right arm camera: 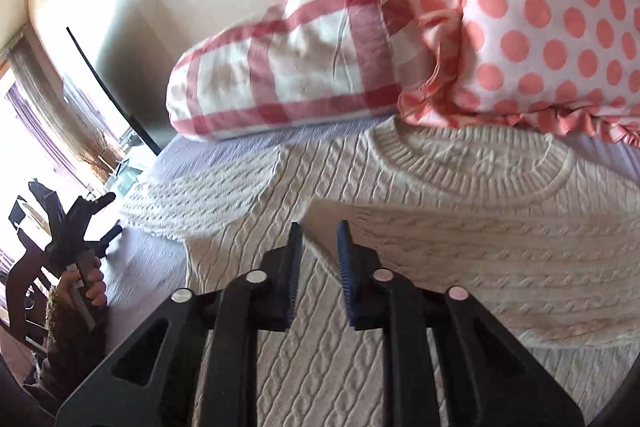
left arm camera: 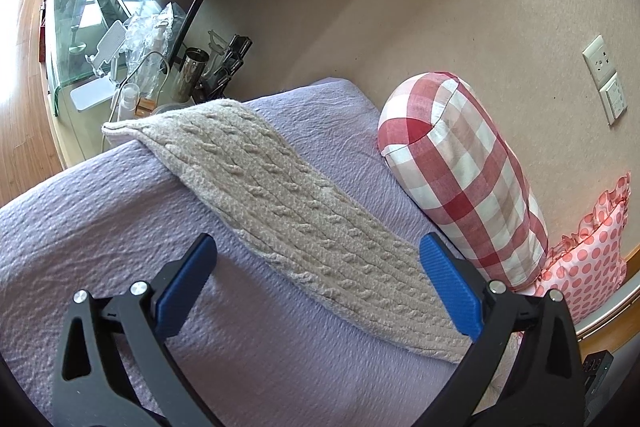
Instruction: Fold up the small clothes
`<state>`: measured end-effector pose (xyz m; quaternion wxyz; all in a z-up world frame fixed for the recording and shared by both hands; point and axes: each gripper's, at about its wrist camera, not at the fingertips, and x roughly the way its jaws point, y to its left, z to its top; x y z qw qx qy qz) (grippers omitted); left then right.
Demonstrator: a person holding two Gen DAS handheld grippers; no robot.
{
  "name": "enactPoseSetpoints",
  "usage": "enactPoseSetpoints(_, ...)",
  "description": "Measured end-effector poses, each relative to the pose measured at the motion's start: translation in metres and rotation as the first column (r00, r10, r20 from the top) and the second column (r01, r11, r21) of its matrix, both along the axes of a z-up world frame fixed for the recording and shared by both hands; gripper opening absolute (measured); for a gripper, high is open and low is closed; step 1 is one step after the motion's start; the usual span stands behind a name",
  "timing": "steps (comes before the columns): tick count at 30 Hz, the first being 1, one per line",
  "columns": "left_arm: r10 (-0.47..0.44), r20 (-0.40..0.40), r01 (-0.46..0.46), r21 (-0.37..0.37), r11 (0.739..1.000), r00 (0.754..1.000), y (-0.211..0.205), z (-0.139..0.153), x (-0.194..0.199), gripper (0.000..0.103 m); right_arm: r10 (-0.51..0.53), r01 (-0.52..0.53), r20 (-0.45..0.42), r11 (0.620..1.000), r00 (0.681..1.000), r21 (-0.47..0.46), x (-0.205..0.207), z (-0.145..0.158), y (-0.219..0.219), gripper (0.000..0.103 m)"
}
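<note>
A cream cable-knit sweater (right arm camera: 400,247) lies flat on the lilac bedspread (left arm camera: 100,219), neck hole toward the pillows. Its right sleeve (right arm camera: 480,239) lies folded across the chest. Its left sleeve (left arm camera: 288,195) stretches out over the bed, also seen in the right wrist view (right arm camera: 200,195). My left gripper (left arm camera: 318,251) is open and empty, hovering over the outstretched sleeve; it also shows in the right wrist view (right arm camera: 100,215), held in a hand. My right gripper (right arm camera: 318,231) hovers over the folded sleeve's cuff, jaws narrowly apart, holding nothing.
A red-and-white checked bolster (left arm camera: 464,179) and a pink polka-dot pillow (right arm camera: 540,19) lie against the beige wall at the head of the bed. A cluttered glass side table (left arm camera: 120,67) stands beyond the bed's far edge. Wall sockets (left arm camera: 604,75) sit at the right.
</note>
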<state>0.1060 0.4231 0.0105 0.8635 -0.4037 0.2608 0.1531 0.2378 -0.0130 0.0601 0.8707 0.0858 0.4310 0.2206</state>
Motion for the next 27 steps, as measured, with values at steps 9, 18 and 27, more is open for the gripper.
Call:
enactPoseSetpoints(9, 0.066, -0.014, -0.067, -0.171, 0.983, 0.998, 0.044, -0.001, 0.0, 0.101, -0.137, 0.13, 0.099, 0.989, 0.986, 0.077, -0.059, 0.03, -0.089, 0.07)
enactPoseSetpoints(18, 0.139, -0.048, -0.146, -0.24, 0.96, 0.989, 0.088, -0.006, 0.002, 0.069, -0.224, 0.214, 0.099, 0.972, 0.97, 0.101, -0.085, 0.023, -0.146, 0.071)
enactPoseSetpoints(27, 0.1, -0.107, -0.096, 0.038, 0.995, 0.989, 0.051, 0.052, 0.028, 0.006, -0.223, 0.207, 0.155, 0.972, 0.962, 0.112, -0.096, 0.032, -0.164, 0.074)
